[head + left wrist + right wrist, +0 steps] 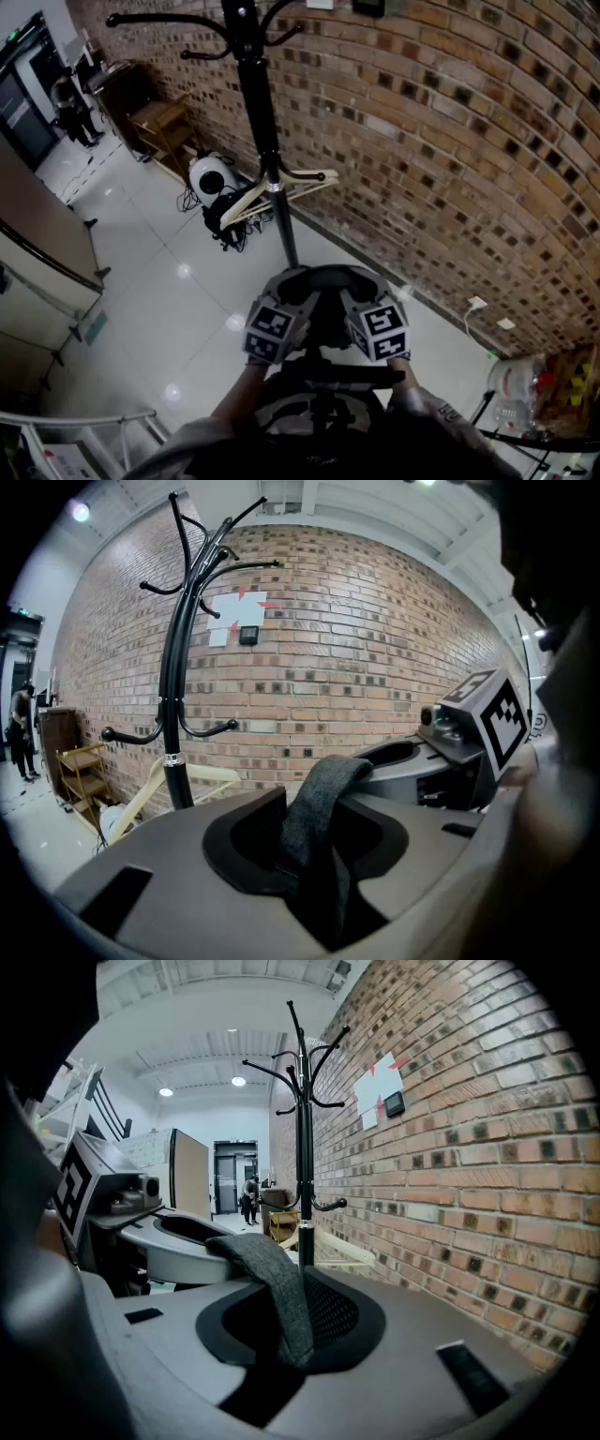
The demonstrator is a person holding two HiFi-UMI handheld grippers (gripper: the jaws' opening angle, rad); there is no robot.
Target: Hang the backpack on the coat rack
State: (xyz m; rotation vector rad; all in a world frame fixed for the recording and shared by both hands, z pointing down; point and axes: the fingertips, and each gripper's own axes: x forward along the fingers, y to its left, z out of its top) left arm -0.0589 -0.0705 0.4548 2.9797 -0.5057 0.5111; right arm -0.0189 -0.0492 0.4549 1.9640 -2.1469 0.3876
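Note:
A black coat rack [267,141] stands before the brick wall, right ahead of both grippers; its curved hooks spread at the top [202,560] and lower down [214,729]. The dark backpack [319,412] hangs below my hands, close to my body. Its grey top strap [323,794] arches from one gripper to the other. My left gripper [309,850] is shut on one end of the strap. The right gripper [286,1330] is shut on the other end [272,1279]. In the head view the left gripper [286,319] and the right gripper [370,319] sit side by side short of the pole.
A pale wooden hanger [281,187] hangs on the rack's pole. A white round device [208,173] with cables lies on the floor by the wall. Wooden shelves [159,127] stand further left, a person [70,108] beyond. A bag of bottles [534,394] is at right.

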